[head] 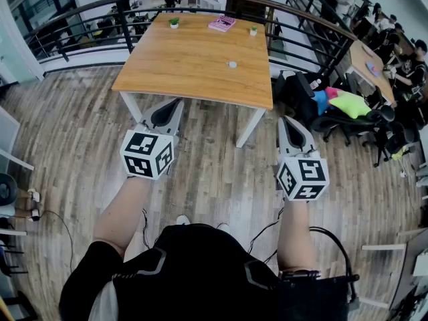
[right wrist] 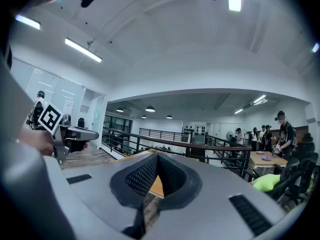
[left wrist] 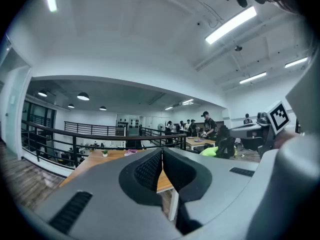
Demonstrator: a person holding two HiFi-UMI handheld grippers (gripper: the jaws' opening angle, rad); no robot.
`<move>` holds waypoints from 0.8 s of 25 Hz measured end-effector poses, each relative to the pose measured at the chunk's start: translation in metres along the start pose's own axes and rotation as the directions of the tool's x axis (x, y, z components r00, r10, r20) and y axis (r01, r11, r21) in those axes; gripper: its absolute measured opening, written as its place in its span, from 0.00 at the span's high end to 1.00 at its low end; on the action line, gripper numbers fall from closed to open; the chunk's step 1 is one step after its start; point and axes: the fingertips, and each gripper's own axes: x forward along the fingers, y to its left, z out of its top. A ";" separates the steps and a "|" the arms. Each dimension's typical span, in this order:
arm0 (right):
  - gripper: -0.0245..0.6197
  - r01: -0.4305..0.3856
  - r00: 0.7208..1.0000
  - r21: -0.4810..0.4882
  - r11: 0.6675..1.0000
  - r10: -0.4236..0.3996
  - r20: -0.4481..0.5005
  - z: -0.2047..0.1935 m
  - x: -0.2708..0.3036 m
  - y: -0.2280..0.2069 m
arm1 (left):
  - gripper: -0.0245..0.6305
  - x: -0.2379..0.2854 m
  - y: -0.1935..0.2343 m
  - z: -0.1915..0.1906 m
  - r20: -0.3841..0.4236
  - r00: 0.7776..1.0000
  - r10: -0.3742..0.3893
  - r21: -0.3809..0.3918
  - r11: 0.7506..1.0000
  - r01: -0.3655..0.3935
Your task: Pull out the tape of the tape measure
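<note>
Left gripper and right gripper are pressed together, empty; only the head view shows a round object at twelve o'clock.

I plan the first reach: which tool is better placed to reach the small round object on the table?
Probably left: the left tool is in front of the table, toward the round object; the right tool is off its corner. Both are shut and empty.

No legible text, brand, number or sign. Marker cube on left gripper, twin on right gripper: black-and-white square codes only (patterns, no letters). Pink book, far edge of table: cover print too small.
</note>
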 end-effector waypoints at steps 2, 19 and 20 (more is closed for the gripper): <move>0.96 -0.006 1.000 -0.002 1.000 0.006 0.002 0.002 0.002 0.000 | 0.92 0.000 -0.002 0.000 0.002 1.000 -0.009 -0.006 1.000 0.009; 0.96 -0.034 0.998 0.013 0.999 0.034 0.050 0.012 0.003 -0.004 | 0.92 -0.005 -0.004 0.012 0.036 0.999 -0.011 -0.025 1.000 0.012; 0.96 -0.038 0.998 0.018 0.999 0.037 0.050 0.011 0.003 -0.004 | 0.92 -0.006 -0.005 0.012 0.036 0.999 -0.012 -0.023 1.000 0.012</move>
